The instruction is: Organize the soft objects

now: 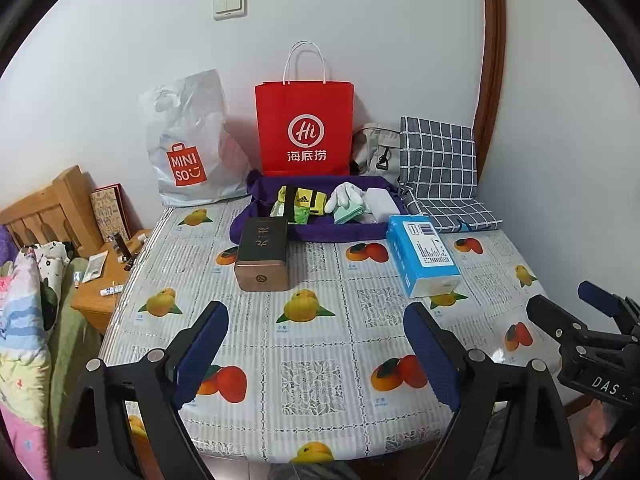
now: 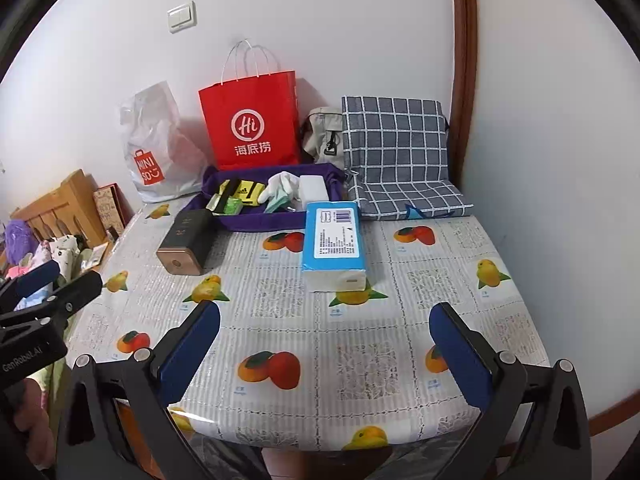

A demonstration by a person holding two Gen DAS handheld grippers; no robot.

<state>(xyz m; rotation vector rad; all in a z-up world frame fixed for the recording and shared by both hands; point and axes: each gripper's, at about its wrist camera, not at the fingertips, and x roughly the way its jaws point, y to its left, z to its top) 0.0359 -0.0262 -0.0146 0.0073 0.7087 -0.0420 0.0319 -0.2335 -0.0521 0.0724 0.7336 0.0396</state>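
Blue-padded jaws of the left gripper standing wide apart, nothing between them, hovering low in the left wrist frame over the near edge of a table covered in fruit-print cloth. Right gripper showing the same in its own view: jaws spread, empty, low in frame.

Sitting at centre frame toward the wall: a purple tray holding the soft things, namely a yellow-and-black cloth, white gloves, a pale green cloth and a white pad. Lying just in front of the tray, left of centre, a dark box; right of centre, a blue tissue pack touching the tray's corner.

Standing behind the tray against the wall: a red paper bag, a white plastic bag at upper left, a checked cushion at right. Showing at far left, a wooden bedside stand and bedding.
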